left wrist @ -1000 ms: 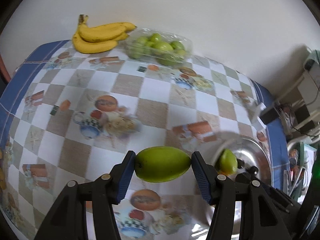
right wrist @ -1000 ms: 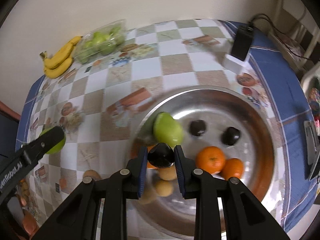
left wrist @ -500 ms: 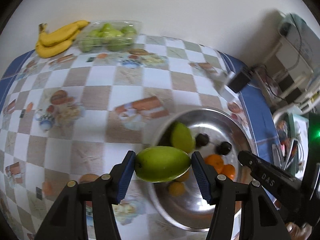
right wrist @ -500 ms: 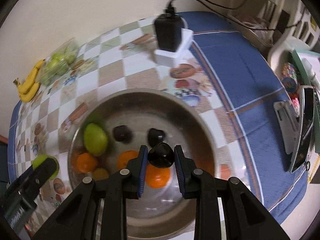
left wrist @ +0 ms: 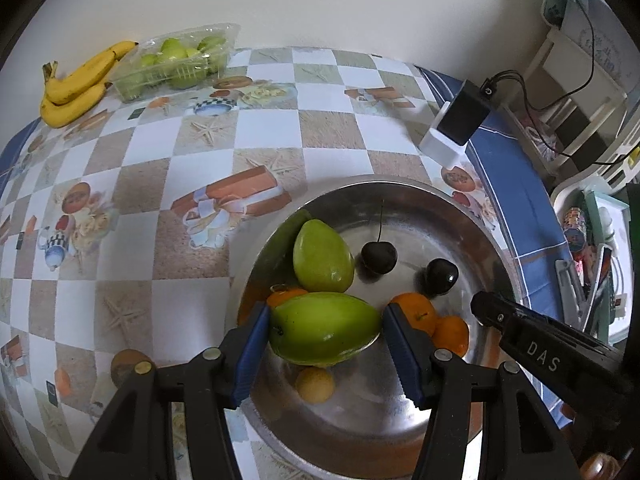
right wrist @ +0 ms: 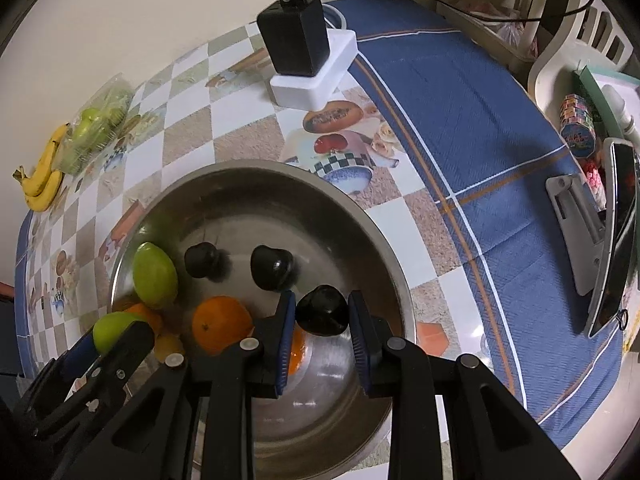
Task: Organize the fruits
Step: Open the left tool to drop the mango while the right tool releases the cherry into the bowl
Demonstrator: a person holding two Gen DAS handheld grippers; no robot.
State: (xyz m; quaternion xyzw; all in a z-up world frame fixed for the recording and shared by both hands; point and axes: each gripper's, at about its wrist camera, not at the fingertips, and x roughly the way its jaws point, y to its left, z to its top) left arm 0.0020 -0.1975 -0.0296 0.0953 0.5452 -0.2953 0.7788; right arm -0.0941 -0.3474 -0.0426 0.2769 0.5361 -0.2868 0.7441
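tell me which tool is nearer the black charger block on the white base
Right. The right tool, shut on a dark cherry, hangs over the bowl's charger-side half. The left tool, gripping a green mango, sits over the far side from the charger.

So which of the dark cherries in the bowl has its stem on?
The cherry right beside the loose green fruit: a thin stem rises from it. The other cherry, further right, shows none.
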